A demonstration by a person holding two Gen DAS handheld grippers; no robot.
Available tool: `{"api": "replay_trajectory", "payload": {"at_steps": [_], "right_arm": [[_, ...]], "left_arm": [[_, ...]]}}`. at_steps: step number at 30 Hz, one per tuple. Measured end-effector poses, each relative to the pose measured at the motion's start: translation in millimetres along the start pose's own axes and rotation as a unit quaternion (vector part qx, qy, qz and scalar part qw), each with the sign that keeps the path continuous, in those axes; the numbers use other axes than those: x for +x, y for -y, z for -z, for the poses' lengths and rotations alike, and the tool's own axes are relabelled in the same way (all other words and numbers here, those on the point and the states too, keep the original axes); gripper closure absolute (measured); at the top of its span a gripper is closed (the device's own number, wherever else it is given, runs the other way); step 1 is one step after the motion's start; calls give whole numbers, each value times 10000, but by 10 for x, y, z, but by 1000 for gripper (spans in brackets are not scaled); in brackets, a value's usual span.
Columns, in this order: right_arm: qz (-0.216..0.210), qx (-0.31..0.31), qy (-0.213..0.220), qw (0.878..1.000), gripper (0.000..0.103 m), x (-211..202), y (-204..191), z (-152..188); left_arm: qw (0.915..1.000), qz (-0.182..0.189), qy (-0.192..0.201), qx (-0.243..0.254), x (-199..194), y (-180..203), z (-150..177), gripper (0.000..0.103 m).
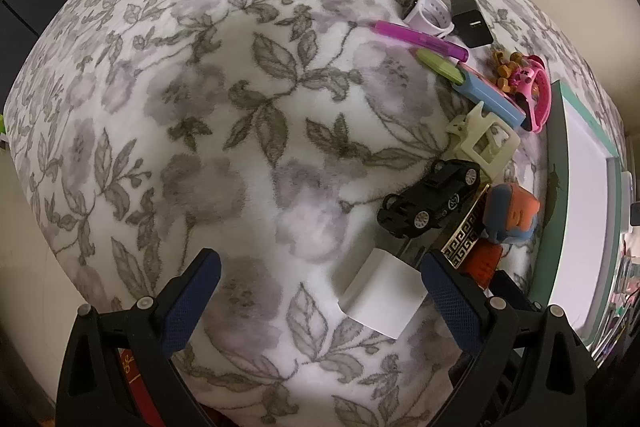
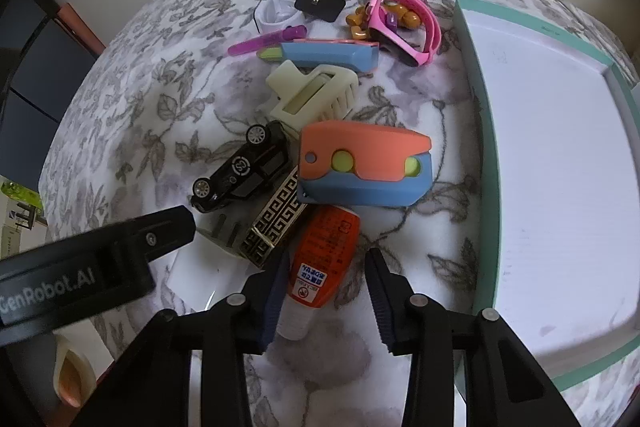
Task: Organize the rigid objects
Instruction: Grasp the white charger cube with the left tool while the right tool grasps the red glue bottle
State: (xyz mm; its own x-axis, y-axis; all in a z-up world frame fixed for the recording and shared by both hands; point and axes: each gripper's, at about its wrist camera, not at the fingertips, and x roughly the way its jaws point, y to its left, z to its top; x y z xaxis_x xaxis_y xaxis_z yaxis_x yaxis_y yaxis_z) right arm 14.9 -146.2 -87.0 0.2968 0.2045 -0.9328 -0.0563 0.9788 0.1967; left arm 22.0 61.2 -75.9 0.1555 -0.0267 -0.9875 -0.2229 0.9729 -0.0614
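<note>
Presently, one lot of small rigid items on a floral blanket, heaped just left of the open box, presumably gathered for sorting into it.

- Right tool: pointing steeply down, jaws partly closed around the orange tube. Left pad touches the tube; the right pad stands off with blanket showing between, so not yet a grip. The tube lies lengthwise between the fingers, cap toward the camera, probably the next piece to go.
- Just beyond the tube: greek-key case, orange-blue block, black car, cream clip.
- Farther out: blue pen case, purple pen, pink watch, black charger.
- Left tool: open, empty, facing down; white cube lies between its fingers, toward the right one, ungripped.
</note>
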Motion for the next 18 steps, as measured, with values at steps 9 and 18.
{"api": "replay_trajectory", "payload": {"at_steps": [9,18], "right_arm": [[24,-35,-59,10000,69,-3,6,34],[151,213,-259,9993,75,-54,172,139]], "left_arm": [[9998,53,-78,192,13,180,43,3],[9988,28,-139,459,74,406,148,4]]}}
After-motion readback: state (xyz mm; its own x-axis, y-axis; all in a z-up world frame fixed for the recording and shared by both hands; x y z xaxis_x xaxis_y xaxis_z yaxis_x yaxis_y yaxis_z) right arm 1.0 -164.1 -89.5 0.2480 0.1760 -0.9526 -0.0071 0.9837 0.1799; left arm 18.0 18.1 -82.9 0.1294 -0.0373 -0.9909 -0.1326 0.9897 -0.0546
